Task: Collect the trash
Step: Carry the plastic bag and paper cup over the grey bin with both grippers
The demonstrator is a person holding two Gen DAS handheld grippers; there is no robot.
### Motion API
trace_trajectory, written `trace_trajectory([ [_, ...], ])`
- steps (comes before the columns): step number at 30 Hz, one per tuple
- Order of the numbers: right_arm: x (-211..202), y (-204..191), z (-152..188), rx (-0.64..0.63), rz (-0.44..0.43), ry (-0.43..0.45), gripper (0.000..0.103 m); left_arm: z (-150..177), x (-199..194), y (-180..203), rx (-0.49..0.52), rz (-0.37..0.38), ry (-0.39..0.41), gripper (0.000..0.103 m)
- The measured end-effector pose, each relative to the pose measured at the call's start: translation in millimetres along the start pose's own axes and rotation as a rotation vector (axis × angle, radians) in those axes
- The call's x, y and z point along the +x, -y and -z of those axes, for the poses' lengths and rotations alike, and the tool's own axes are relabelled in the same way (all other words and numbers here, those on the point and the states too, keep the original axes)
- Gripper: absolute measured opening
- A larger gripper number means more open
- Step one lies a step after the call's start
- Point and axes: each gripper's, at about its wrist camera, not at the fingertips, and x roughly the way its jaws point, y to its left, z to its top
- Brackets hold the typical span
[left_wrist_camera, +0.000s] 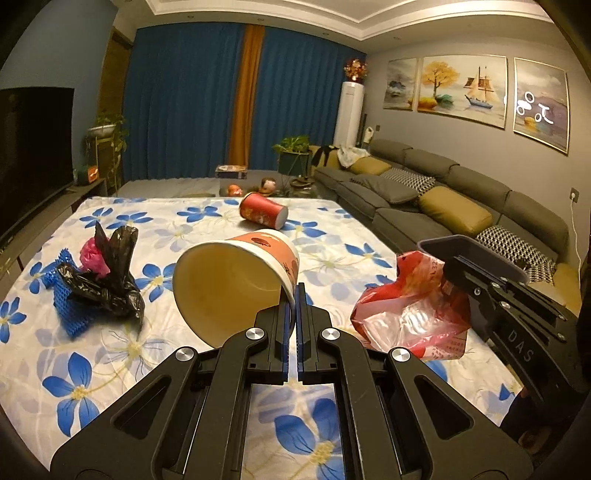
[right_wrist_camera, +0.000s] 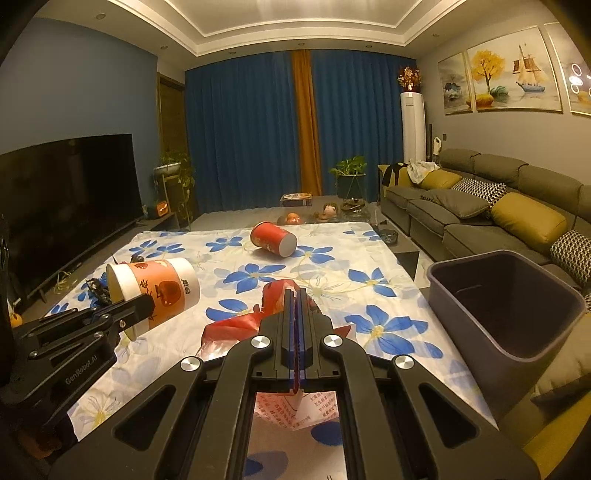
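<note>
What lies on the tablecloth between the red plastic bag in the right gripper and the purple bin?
Nothing: in the right wrist view, only bare flowered tablecloth separates the red plastic bag, pinched by the right gripper, from the purple bin.

I am looking through warm, dim indoor light falling from the ceiling cove (right_wrist_camera: 295,33). Glare is flaring off the framed paintings (left_wrist_camera: 535,107). My fisheye views are bending the edges and darkening the corners; the middle is staying sharp.

White cloth (left_wrist_camera: 207,221) with blue flowers, orange-and-white cup (left_wrist_camera: 236,280), red cup (left_wrist_camera: 263,211), red-and-clear bag (left_wrist_camera: 402,314), grey bin (right_wrist_camera: 509,306)
</note>
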Motion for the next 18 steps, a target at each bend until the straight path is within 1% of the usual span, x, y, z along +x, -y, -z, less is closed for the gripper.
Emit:
trace_trajectory([
  [8, -17.3, 7.0, 1.7, 0.002, 0.004, 0.02, 0.002, 1.0, -11.1, 10.7, 0.011, 0.017, 0.017, 0.002],
  [18, -23.1, 15.8, 1.6, 0.015, 0.009, 0.029, 0.002, 0.8, -8.5, 21.9, 0.035, 0.025, 0.015, 0.002],
])
